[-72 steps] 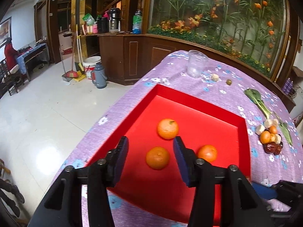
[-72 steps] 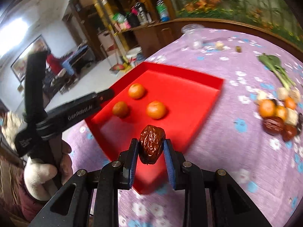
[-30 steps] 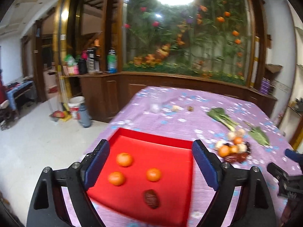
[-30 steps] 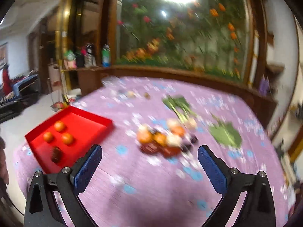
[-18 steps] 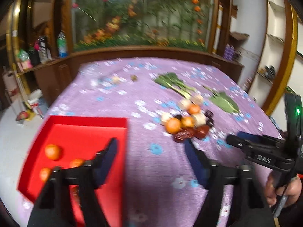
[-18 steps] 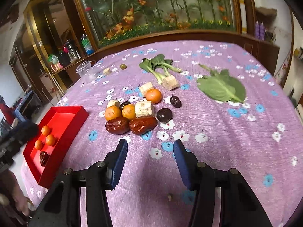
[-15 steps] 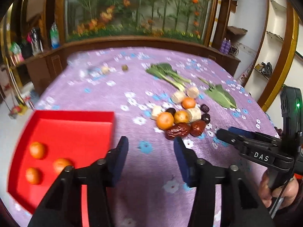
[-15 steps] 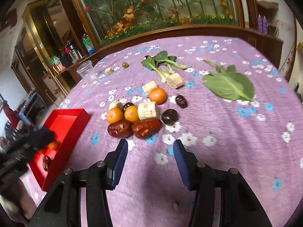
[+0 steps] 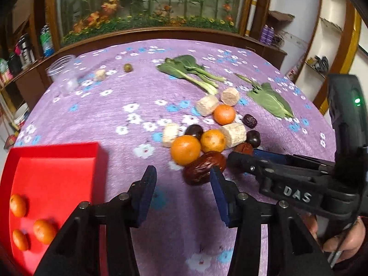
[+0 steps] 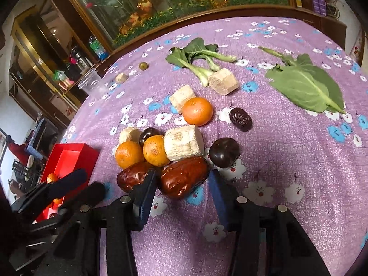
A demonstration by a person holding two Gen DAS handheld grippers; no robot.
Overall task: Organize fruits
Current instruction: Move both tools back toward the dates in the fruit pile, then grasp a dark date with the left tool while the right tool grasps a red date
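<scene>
A heap of fruit lies on the purple flowered cloth: three oranges (image 10: 197, 110), two red dates and dark plums (image 10: 224, 152). My right gripper (image 10: 181, 191) is low over the cloth, and its jaws are closing around the larger red date (image 10: 184, 177), which lies between the fingertips. The second date (image 10: 133, 177) lies just outside its left finger. My left gripper (image 9: 182, 191) is open and holds nothing; that second date (image 9: 202, 168) lies just past its right fingertip. The red tray (image 9: 57, 147) at lower left holds three oranges (image 9: 43, 231).
Pale cut chunks (image 10: 184, 143) sit among the fruit. Leafy greens (image 10: 303, 87) and bok choy (image 10: 195, 53) lie behind. A clear plastic cup (image 9: 63, 73) and a small green fruit (image 9: 127, 67) stand near the far edge. A person's hand (image 9: 340, 241) grips the right tool.
The date the right gripper held now lies in the tray. Both grippers swung from the tray to the fruit heap, came down close to it, and their jaws narrowed.
</scene>
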